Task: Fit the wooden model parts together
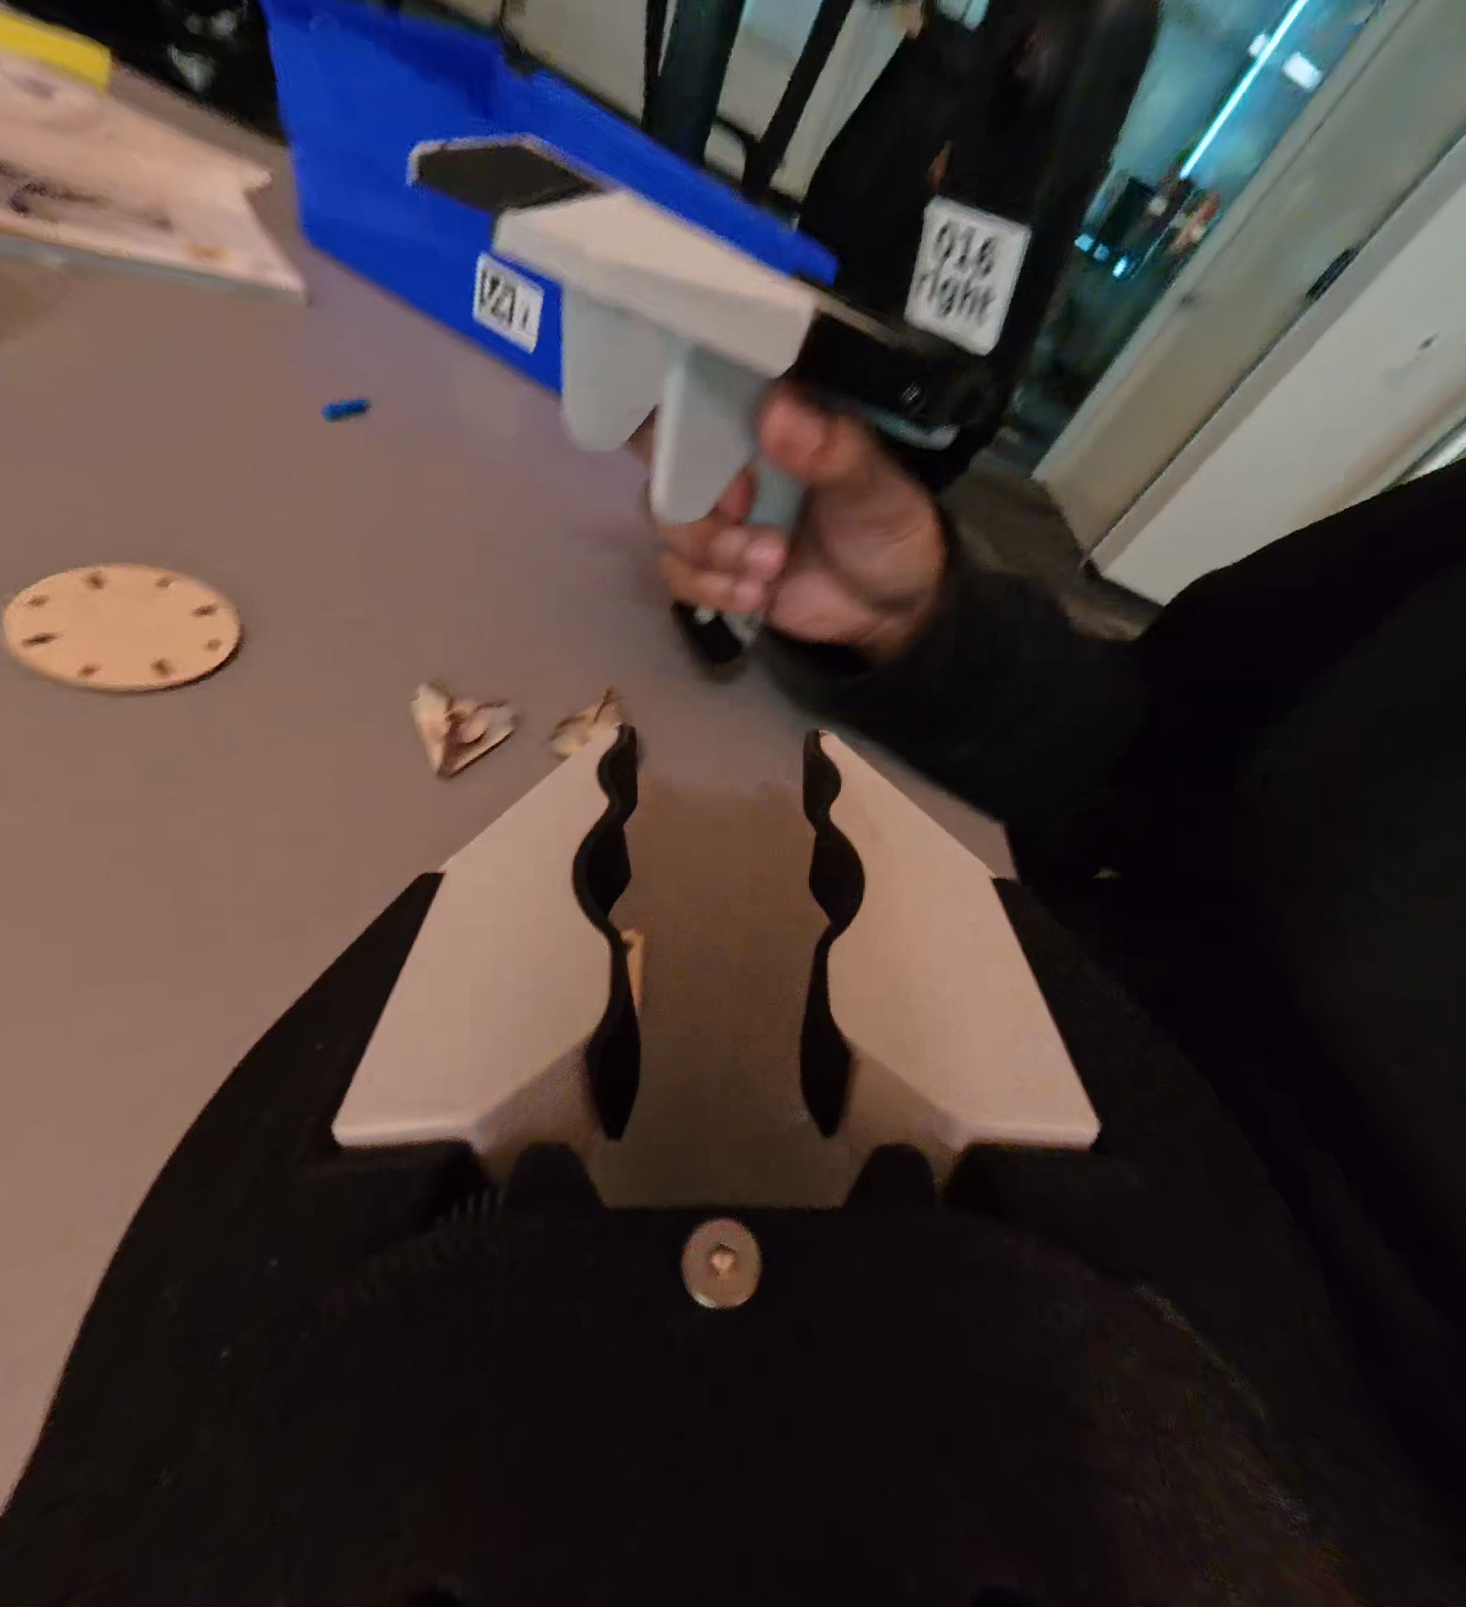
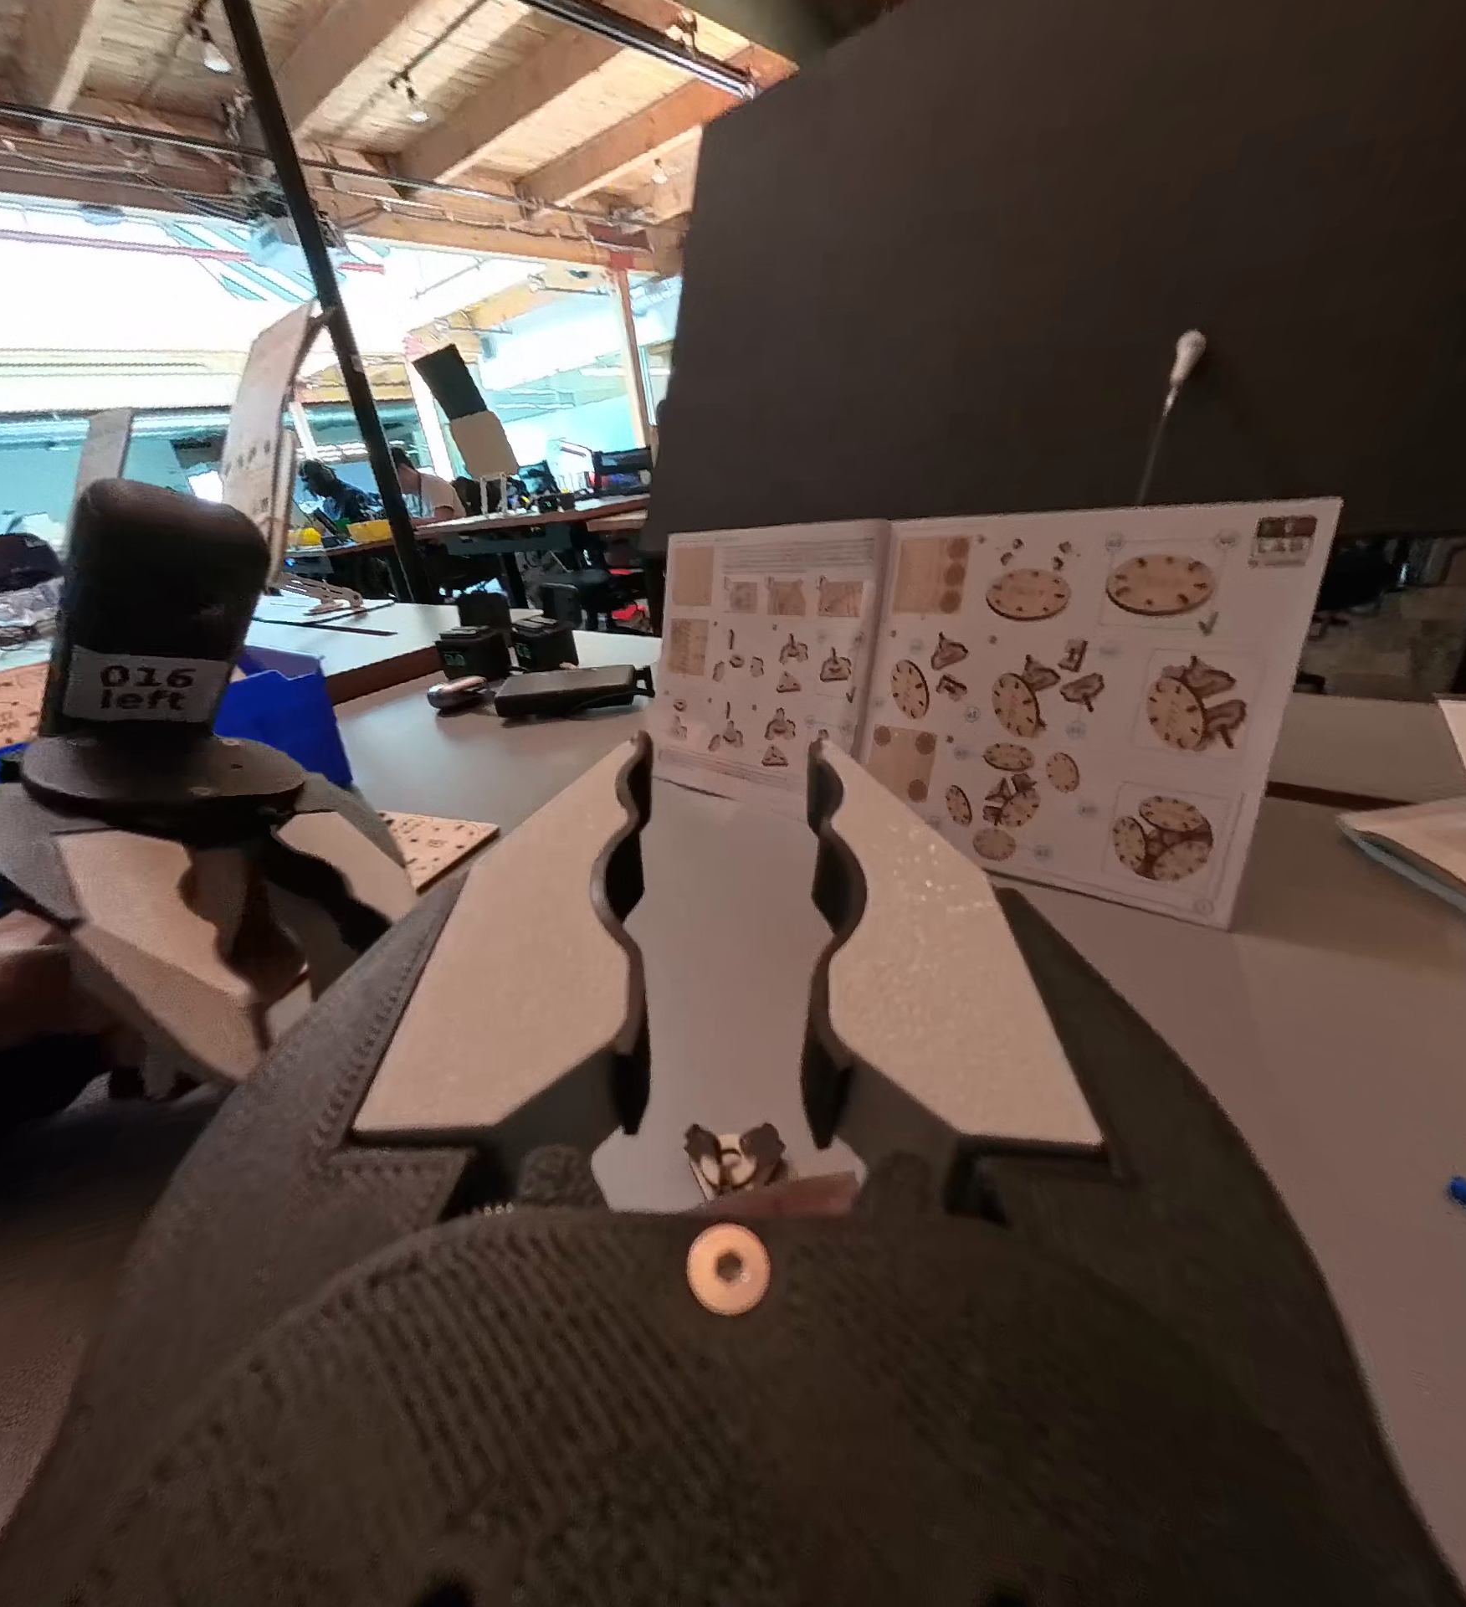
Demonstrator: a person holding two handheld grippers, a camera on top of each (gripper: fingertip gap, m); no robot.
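- Left wrist view: my left gripper (image 1: 719, 748) hangs over the grey table (image 1: 190, 870) with its jaws parted and nothing between the pads, only bare tabletop showing through.
- Just past my left fingertip lie two small wooden cut-out pieces (image 1: 462, 726), one of them almost at the tip but not touching it as far as I can tell. A sliver of wood also peeks out beside the inner edge of the left finger; I cannot tell what it is.
- Farther off to the left sits a round wooden disc (image 1: 121, 628) with small slots around its rim, flat and alone on the table.
- My right hand (image 1: 816, 539) holds the other gripper tilted up, in front of a blue bin (image 1: 382, 139).
- Right wrist view: my right gripper (image 2: 729, 765) is also released, its pads apart and gripping nothing.
- A small wooden piece (image 2: 734, 1161) lies on the table low between its fingers, near their base, apart from the pads.
- Beyond stands an open instruction booklet (image 2: 999, 696), propped upright.
- The loose pieces and the bare disc show no two parts joined.
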